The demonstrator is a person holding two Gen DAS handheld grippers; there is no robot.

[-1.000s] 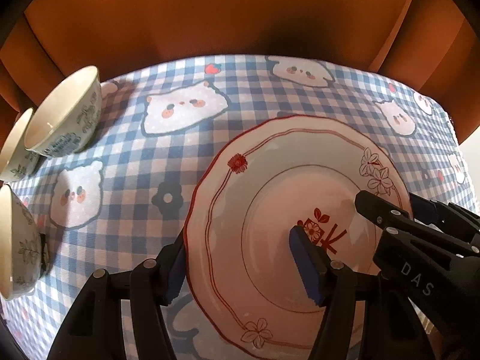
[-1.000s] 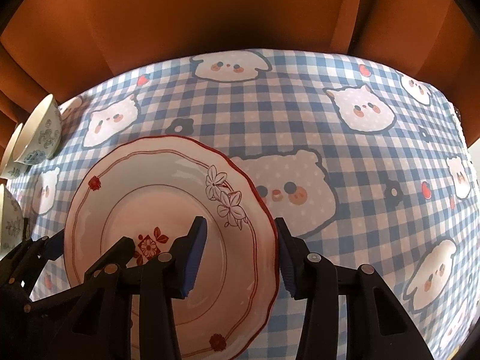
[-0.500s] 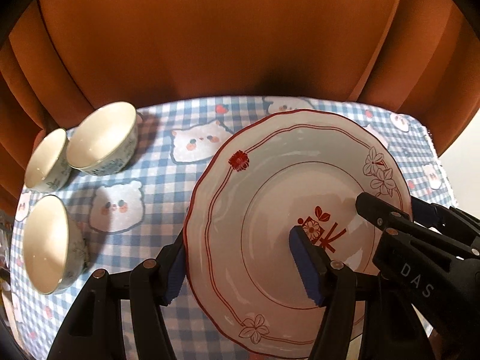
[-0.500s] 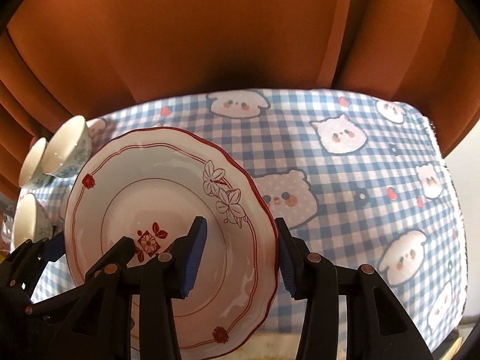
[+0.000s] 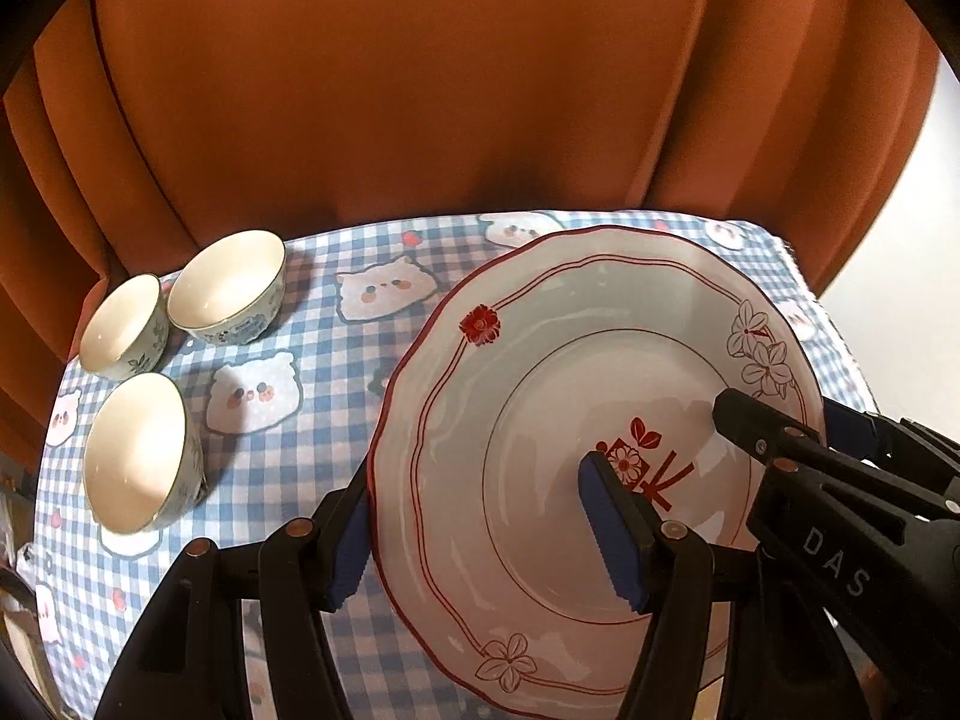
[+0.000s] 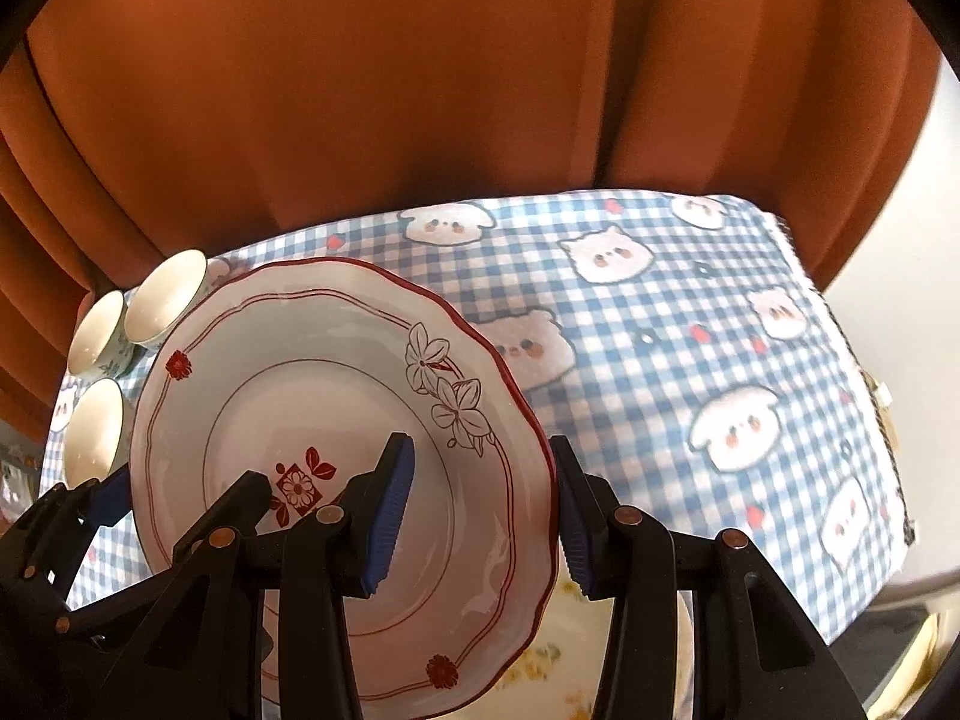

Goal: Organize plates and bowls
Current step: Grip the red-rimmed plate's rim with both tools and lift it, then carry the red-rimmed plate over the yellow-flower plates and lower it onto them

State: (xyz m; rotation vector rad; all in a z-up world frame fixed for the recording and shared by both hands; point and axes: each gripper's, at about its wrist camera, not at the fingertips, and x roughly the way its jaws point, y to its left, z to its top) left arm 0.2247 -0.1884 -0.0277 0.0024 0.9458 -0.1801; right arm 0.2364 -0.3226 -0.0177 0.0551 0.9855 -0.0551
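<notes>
Plate (image 5: 540, 420) rim clamped between both claws, airborne.

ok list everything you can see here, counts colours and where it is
plate: 1, white with red rim and flower prints, held clear of the table between both grippers
bowls: 3, cream inside with blue-green pattern outside, clustered at the table's far left
tablecloth: 1, blue and white check with animal faces, covering the table
curtain: orange-brown, hanging behind the table
dish with yellow flowers: 1, pale, partly hidden below the plate, kind unclear
left gripper: black with blue pads, shut on the plate's left rim
right gripper: black with blue pads, shut on the plate's right rim
</notes>
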